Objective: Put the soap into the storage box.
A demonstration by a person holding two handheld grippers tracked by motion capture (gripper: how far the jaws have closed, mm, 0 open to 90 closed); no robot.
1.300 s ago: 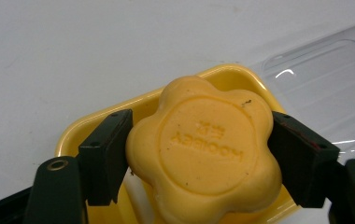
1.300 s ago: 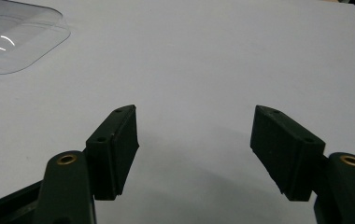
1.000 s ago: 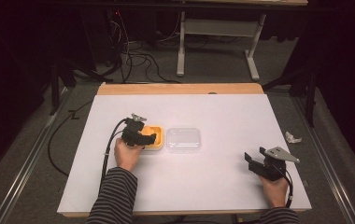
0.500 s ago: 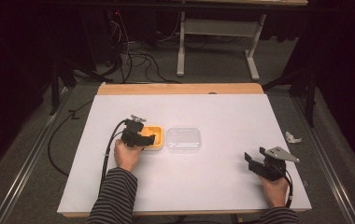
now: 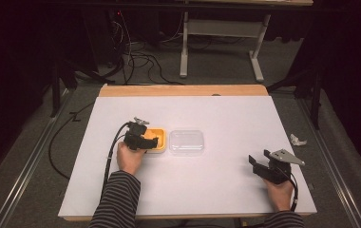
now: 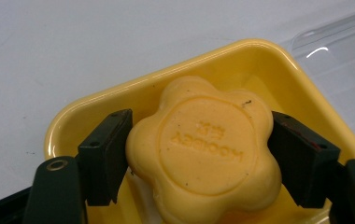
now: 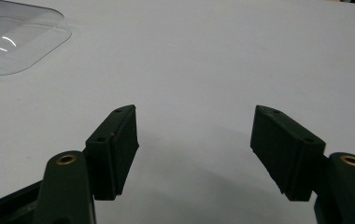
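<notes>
A flower-shaped yellow soap (image 6: 203, 154) with stamped lettering lies in a yellow dish (image 6: 96, 100). My left gripper (image 6: 200, 140) is shut on the soap, one black pad against each side of it. In the high view the left gripper (image 5: 145, 140) reaches over the yellow dish (image 5: 159, 132) at the table's middle left. A clear plastic lid (image 5: 186, 141) lies flat just right of the dish. My right gripper (image 5: 260, 164) rests near the table's front right, and its jaws (image 7: 194, 126) stand open with only bare white table between them.
The white table top (image 5: 216, 109) has a wooden strip along its far edge (image 5: 183, 90). A crumpled scrap (image 5: 297, 140) lies on the floor past the right edge. Cables and a desk frame (image 5: 221, 28) stand on the floor behind.
</notes>
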